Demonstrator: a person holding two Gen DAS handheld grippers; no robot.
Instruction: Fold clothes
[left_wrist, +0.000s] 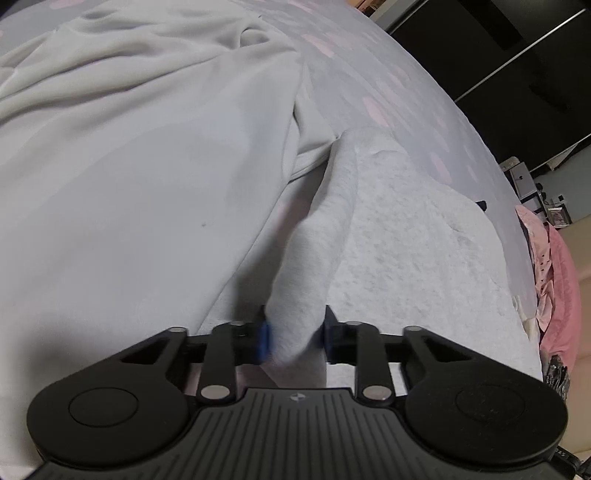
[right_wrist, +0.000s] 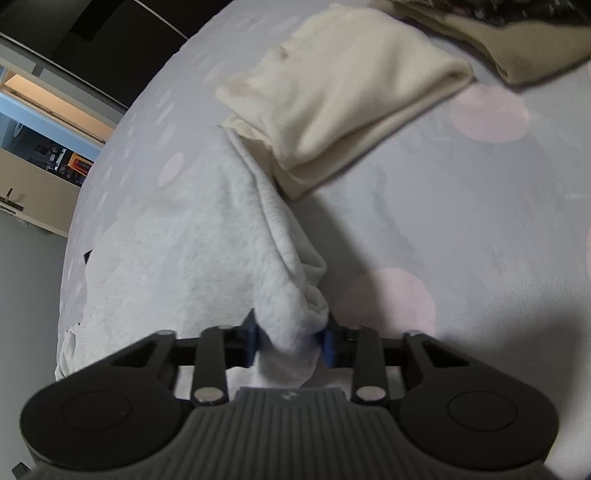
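Observation:
A light grey fleecy garment lies on the bed. My left gripper is shut on a bunched edge of it, and the cloth rises in a ridge away from the blue pads. In the right wrist view the same grey garment spreads to the left, and my right gripper is shut on another bunched corner of it. Both held folds are lifted off the sheet.
A pale grey smooth garment lies crumpled at the left. A folded cream garment rests just beyond the grey one, with a tan one behind. The bed sheet is grey with pink dots. Pink clothes sit at the bed's edge.

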